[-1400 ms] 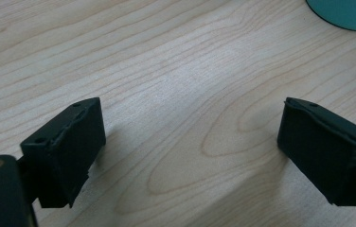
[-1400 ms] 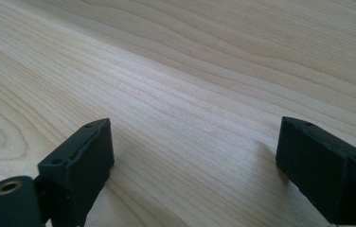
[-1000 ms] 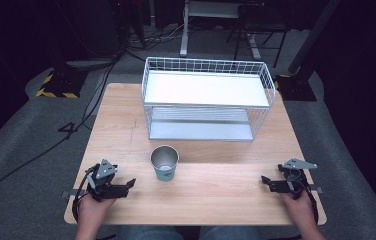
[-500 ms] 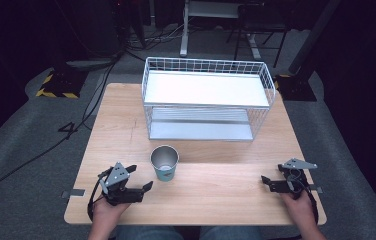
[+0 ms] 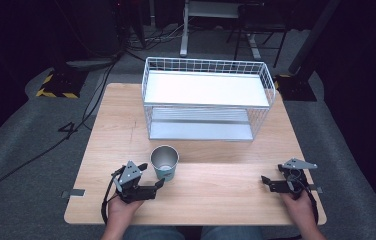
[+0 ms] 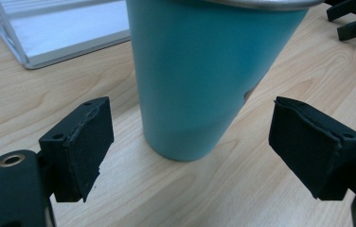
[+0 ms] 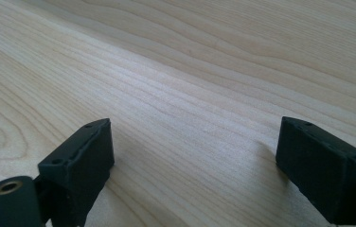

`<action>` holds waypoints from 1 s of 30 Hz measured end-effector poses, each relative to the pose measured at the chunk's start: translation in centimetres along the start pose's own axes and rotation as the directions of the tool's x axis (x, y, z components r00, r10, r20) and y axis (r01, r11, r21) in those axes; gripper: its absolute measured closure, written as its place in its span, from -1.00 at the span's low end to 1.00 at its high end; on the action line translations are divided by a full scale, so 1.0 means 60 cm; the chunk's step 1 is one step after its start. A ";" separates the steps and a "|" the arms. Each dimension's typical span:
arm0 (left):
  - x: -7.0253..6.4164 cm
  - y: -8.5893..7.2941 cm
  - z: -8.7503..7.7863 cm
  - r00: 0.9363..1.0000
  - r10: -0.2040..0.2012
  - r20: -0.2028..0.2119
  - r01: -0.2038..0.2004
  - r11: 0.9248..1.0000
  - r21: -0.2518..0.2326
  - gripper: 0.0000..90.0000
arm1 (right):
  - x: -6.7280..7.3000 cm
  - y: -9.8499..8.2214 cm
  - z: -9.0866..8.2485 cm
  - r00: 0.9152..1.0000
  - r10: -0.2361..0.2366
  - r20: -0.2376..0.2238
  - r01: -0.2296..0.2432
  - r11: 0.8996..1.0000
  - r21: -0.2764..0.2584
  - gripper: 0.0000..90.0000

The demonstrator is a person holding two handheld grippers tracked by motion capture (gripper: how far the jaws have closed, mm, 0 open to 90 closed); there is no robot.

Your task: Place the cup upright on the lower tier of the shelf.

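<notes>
Standing upright on the light wooden tabletop (image 5: pixel 216 200): teal tapered cup with a bare metal rim and metal inside (image 5: pixel 164 162), mouth up, nothing visible in it. Just near-left of the cup: left gripper (image 5: pixel 157 184), held in the left hand (image 5: pixel 121 209), jaws spread wide, pads wider apart than the cup and clear of its wall on both sides, gripping nothing; cup base a little ahead of the pads in the left gripper view (image 6: pixel 200 80). Well right of the cup, near the front edge: right gripper (image 5: pixel 266 181), in the right hand (image 5: pixel 298 205), jaws wide apart over bare wood, holding nothing. Beyond the cup: white wire two-tier shelf rack with flat white panels (image 5: pixel 206 97), well apart from it.
</notes>
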State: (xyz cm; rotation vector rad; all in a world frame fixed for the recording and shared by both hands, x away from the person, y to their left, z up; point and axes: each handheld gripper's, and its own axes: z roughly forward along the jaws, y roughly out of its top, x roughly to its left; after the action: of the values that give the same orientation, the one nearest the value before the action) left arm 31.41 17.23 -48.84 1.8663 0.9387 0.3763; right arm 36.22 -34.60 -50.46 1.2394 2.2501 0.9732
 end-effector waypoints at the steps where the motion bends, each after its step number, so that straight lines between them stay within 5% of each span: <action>1: -0.002 0.001 0.005 1.000 0.003 -0.002 -0.003 1.000 0.001 -0.65 | 0.000 0.000 0.000 1.000 -0.001 -0.001 0.001 1.000 0.001 -0.72; 8: -0.009 0.004 0.034 1.000 -0.008 -0.017 0.008 1.000 0.000 -0.65 | 0.000 0.000 0.000 1.000 -0.001 0.000 0.001 1.000 0.000 -0.72; 13: -0.005 0.009 0.055 0.998 -0.063 -0.029 0.064 0.998 0.003 -0.68 | 0.000 0.000 0.000 1.000 0.000 0.000 0.000 1.000 0.000 -0.72; 30: -0.014 0.019 0.075 0.998 -0.003 -0.068 0.008 0.997 0.071 -0.52 | 0.000 0.000 0.000 1.000 -0.001 0.000 0.001 1.000 0.001 -0.72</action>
State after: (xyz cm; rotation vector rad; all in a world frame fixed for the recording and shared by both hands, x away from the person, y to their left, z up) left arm 34.10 13.50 -49.90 1.9258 1.0147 0.4091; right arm 36.21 -34.60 -50.46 1.2384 2.2511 0.9724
